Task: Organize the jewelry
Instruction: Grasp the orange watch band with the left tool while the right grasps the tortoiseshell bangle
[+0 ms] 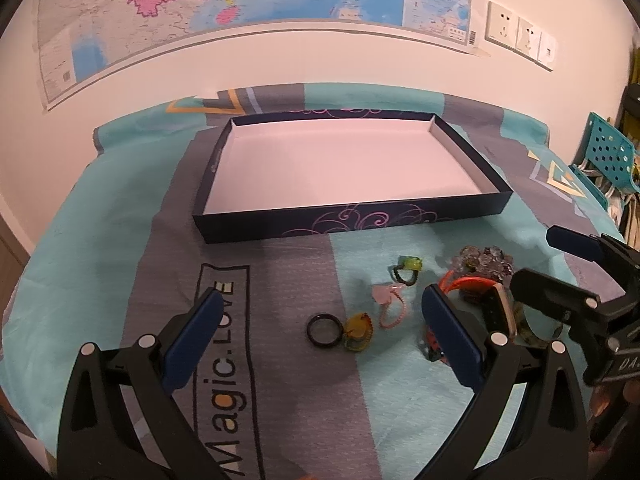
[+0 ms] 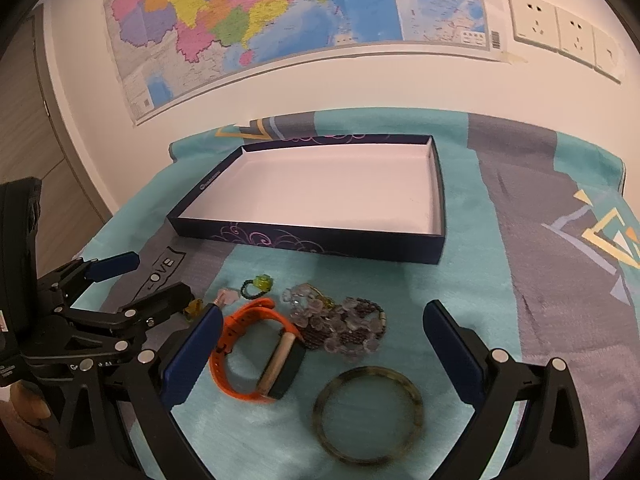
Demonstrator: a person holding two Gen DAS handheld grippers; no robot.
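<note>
An empty dark blue box (image 1: pixel 320 222) (image 2: pixel 312 240) with a white inside lies on the cloth. In front of it lie a black ring (image 1: pixel 325 330), a yellow piece (image 1: pixel 358 332), a pink piece (image 1: pixel 390 300), a green bead ring (image 1: pixel 408 268) (image 2: pixel 258 285), an orange watch (image 2: pixel 256 354), a clear and purple bead bracelet (image 2: pixel 340 320) and a dark bangle (image 2: pixel 368 414). My left gripper (image 1: pixel 320 340) is open above the black ring. My right gripper (image 2: pixel 320 348) is open above the watch and beads. Each gripper also shows in the other's view, the right (image 1: pixel 568 276) and the left (image 2: pixel 140 280).
A teal and grey printed cloth (image 1: pixel 120 240) covers the surface. A wall with a map (image 2: pixel 280 12) and power sockets (image 2: pixel 560 28) stands behind. A teal perforated basket (image 1: pixel 608 152) sits at the far right.
</note>
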